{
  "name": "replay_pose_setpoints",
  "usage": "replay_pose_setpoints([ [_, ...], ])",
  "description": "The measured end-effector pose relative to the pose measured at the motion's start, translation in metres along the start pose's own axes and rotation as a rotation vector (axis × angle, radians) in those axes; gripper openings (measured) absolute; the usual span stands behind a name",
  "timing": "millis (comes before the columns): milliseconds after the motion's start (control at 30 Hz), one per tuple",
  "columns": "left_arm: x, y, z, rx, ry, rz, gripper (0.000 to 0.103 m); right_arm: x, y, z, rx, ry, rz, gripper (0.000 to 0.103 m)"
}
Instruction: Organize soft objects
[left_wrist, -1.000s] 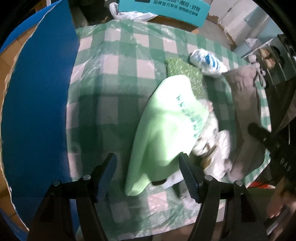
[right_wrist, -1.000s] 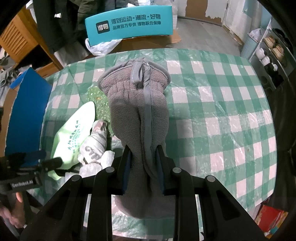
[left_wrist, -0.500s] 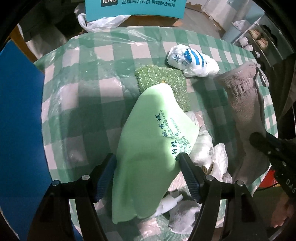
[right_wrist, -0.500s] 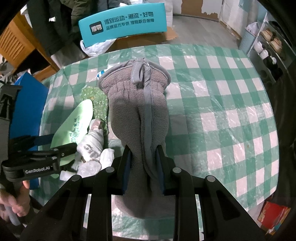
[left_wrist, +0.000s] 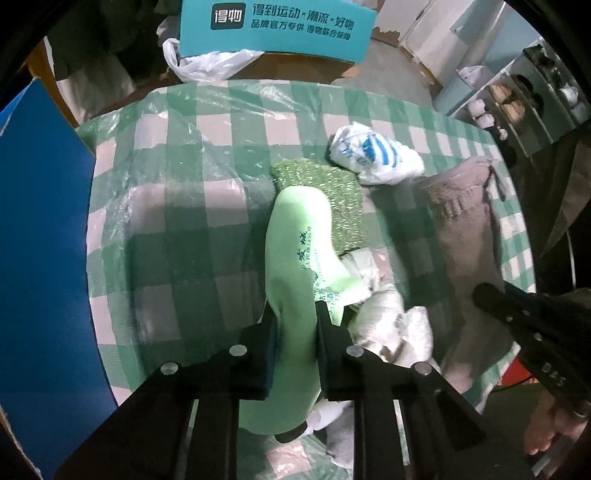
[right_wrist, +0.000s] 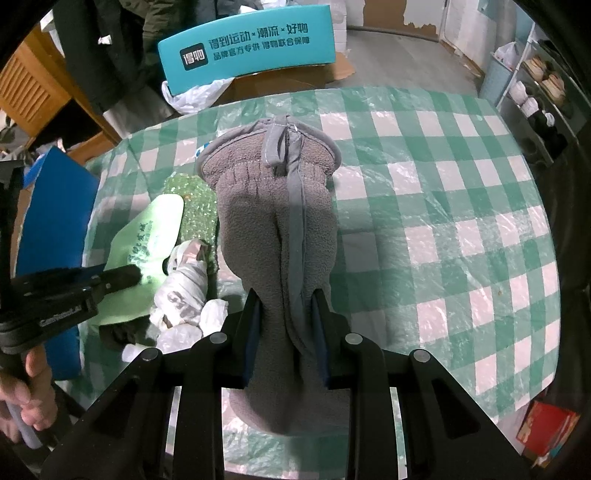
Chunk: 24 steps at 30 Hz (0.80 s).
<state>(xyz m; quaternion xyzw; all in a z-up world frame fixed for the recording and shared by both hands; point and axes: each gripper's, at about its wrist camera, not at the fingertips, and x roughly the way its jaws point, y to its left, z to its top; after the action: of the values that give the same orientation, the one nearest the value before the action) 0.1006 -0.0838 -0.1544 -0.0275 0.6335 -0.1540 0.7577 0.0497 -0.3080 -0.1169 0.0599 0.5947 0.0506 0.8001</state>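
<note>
The left gripper (left_wrist: 295, 314) is clamped on the light green cloth (left_wrist: 299, 254), both jaws pressed against its sides; the cloth's near end passes below the gripper body and is cut off from view there. Printed characters on the cloth are partly legible only and cannot be read with confidence. The cloth's far end lies over the glittery green pad (left_wrist: 332, 199), which is therefore only partly visible. Just right of the cloth sits a pile of crumpled white items (left_wrist: 391, 321); their number and kind cannot be determined, since they overlap and are half hidden behind the gripper. A white bag with blue stripes (left_wrist: 373, 155) rests beyond the pad, touching or very near its far corner; which cannot be told. The right gripper (right_wrist: 286, 314) is closed on the grey fleece item (right_wrist: 273, 221), jaws squeezing its lower part; its cuff end with a loop faces away, and its near end hangs out of sight under the gripper frame. All items are on or over the green checked tablecloth (right_wrist: 443, 221) with a clear plastic cover. A blue board (left_wrist: 40, 240) stands at the table's left edge, cut off by the frame. A teal printed box (right_wrist: 247, 48) stands beyond the table. The person's left hand (right_wrist: 26, 398) is partly visible, gripping the handle.
</note>
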Motion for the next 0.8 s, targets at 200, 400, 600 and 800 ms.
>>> replay_pose_setpoints([
  [200,-0.024,-0.015,-0.003,0.012,-0.044,-0.027,0.019,-0.007,0.001,0.000,-0.001,-0.019,0.005,0.024],
  [400,-0.050,-0.023,-0.005,0.025,-0.103,-0.046,0.019,-0.019,0.002,0.001,0.002,-0.055,0.021,0.024],
  [600,-0.066,-0.021,-0.006,0.013,-0.130,-0.070,0.019,-0.037,0.006,0.000,-0.008,-0.096,0.048,0.024],
  [800,-0.042,-0.016,-0.009,-0.050,-0.066,-0.121,0.019,-0.049,0.011,-0.005,-0.022,-0.109,0.063,0.024],
])
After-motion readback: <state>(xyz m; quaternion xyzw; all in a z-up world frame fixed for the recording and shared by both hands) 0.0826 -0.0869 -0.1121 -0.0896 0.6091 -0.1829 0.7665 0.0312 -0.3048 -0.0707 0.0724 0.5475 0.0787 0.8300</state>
